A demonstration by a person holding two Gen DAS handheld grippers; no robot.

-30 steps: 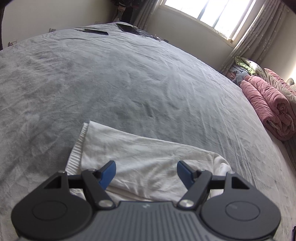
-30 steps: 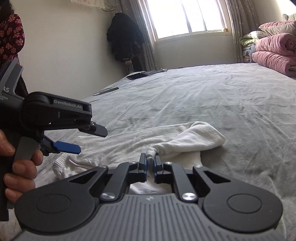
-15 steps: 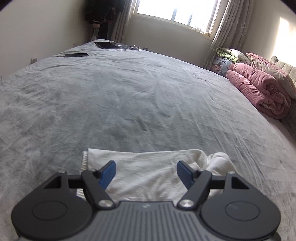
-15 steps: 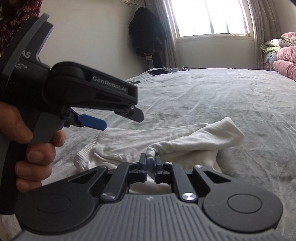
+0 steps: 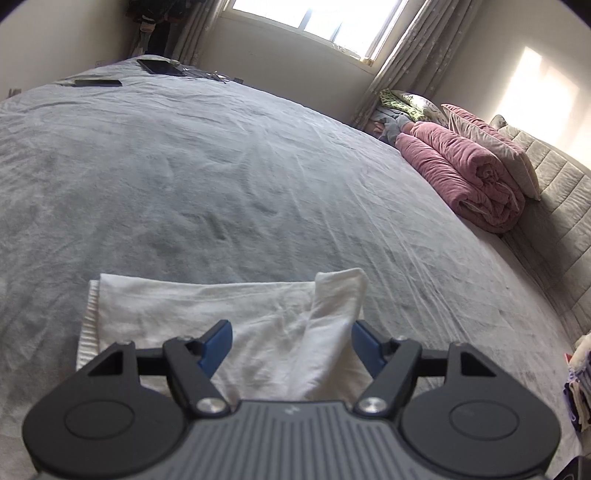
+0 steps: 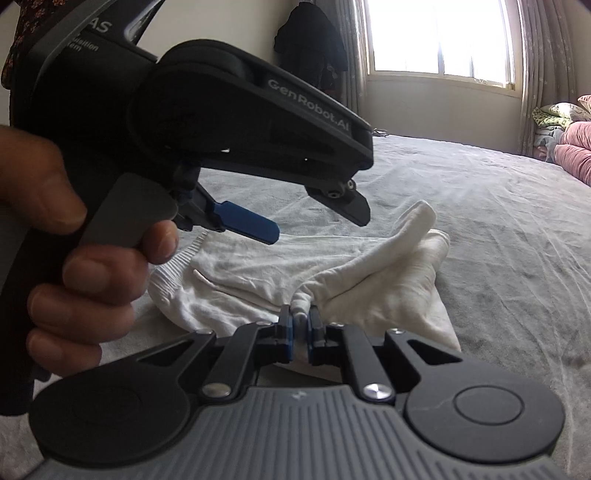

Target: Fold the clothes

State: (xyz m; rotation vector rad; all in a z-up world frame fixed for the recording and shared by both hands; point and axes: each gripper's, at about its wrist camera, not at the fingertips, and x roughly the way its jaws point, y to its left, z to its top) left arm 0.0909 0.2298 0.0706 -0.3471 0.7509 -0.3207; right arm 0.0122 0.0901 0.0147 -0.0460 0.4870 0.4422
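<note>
Pinching a bunched fold of the white cotton garment (image 6: pixel 369 280) between its blue-padded fingers, the right gripper (image 6: pixel 300 328) stands almost fully closed at 6 o'clock in the right wrist view. From that pinch a twisted sleeve-like strip of the cloth rises toward 1 o'clock and drapes over the rest of the garment, which lies flat on the grey wrinkled bedsheet (image 6: pixel 498 206).

At 9 to 11 o'clock in the same view, a person's hand (image 6: pixel 74 266) grips the handle of the left gripper (image 6: pixel 317 218), whose blue pad and black finger hang apart above the garment's ribbed hem.

Seen from its own wrist camera, the left gripper (image 5: pixel 291 343) is wide apart, its blue pads (image 5: pixel 216 343) clear of the cloth; the raised white strip (image 5: pixel 332 325) passes between them, nearer the right-hand pad, whether touching I cannot tell.

Farther out at 2 o'clock, rolled pink quilts (image 5: pixel 461 177) sit against a grey padded headboard (image 5: pixel 554 206). A bright curtained window (image 5: pixel 317 22) is at 12 o'clock, and flat dark devices (image 5: pixel 159 66) lie on the bed at 11 o'clock.
</note>
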